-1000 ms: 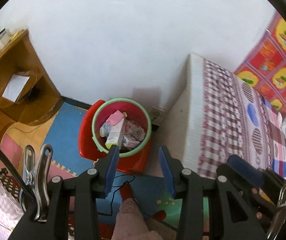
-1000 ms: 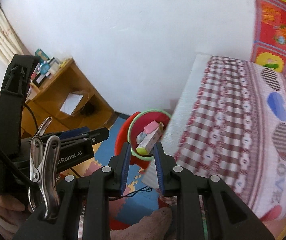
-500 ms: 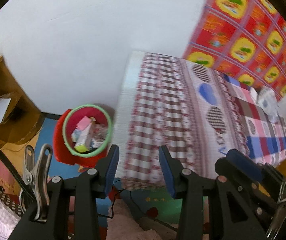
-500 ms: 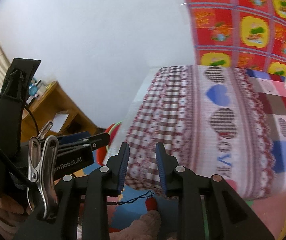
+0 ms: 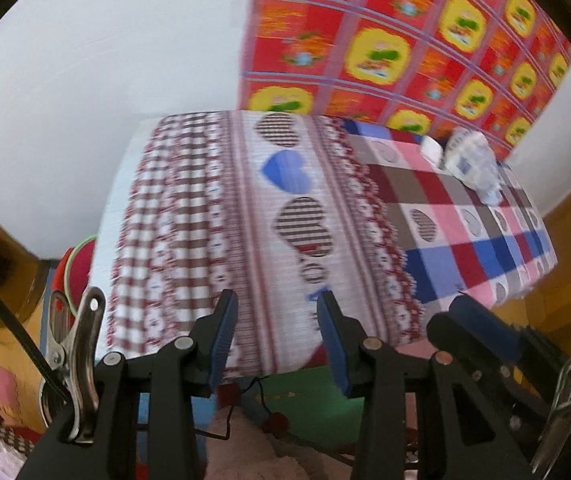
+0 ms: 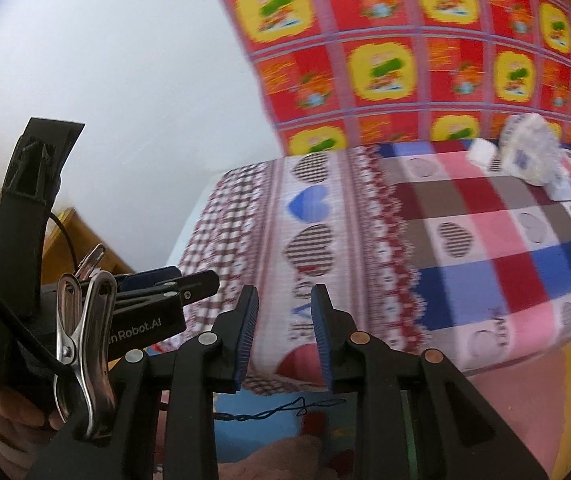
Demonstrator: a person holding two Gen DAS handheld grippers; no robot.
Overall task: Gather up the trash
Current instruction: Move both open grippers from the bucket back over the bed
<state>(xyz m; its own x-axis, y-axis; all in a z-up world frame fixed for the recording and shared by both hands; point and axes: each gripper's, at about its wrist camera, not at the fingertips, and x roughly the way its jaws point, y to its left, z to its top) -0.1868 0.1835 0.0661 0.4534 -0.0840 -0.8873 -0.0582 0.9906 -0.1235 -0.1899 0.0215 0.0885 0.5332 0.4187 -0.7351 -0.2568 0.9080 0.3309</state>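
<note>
Left wrist view: the left gripper (image 5: 277, 332) hangs over the near edge of the bed (image 5: 213, 216), its 2 blue-padded jaws partly apart with nothing between them, only the checked bedspread behind. The empty, half-open set suits a hand that is travelling toward something to pick up, not carrying. At the far end of the bed, close to the red and yellow patterned wall hanging (image 5: 405, 52), lies a crumpled white plastic bag (image 5: 471, 164) with a small white wad (image 5: 431, 148) just beside it; these look like the trash to collect. The red bin (image 5: 79, 268) with a green rim shows only as a sliver at the left, tucked beside the bed's corner and mostly hidden by it, so what it holds cannot be told here. A thin black cord (image 5: 261, 396) trails on the floor below the jaws.

Right wrist view: the right gripper (image 6: 283, 322) also points down at the bed (image 6: 485, 264), its jaws a narrower gap apart and likewise holding nothing. The left gripper's body (image 6: 141, 312) sits close at the left, held in a hand (image 6: 9, 428) in a pink sleeve, so both tools are side by side on the same heading. The crumpled white plastic bag (image 6: 529, 152) and 2 small white wads near it rest on the far right of the bedspread, well apart from both grippers. The picture is smeared sideways, which fits a sweep toward that end. My judgement: the next step is the reach across the bed to the bag, and the right jaws would need to widen to take it.
</note>
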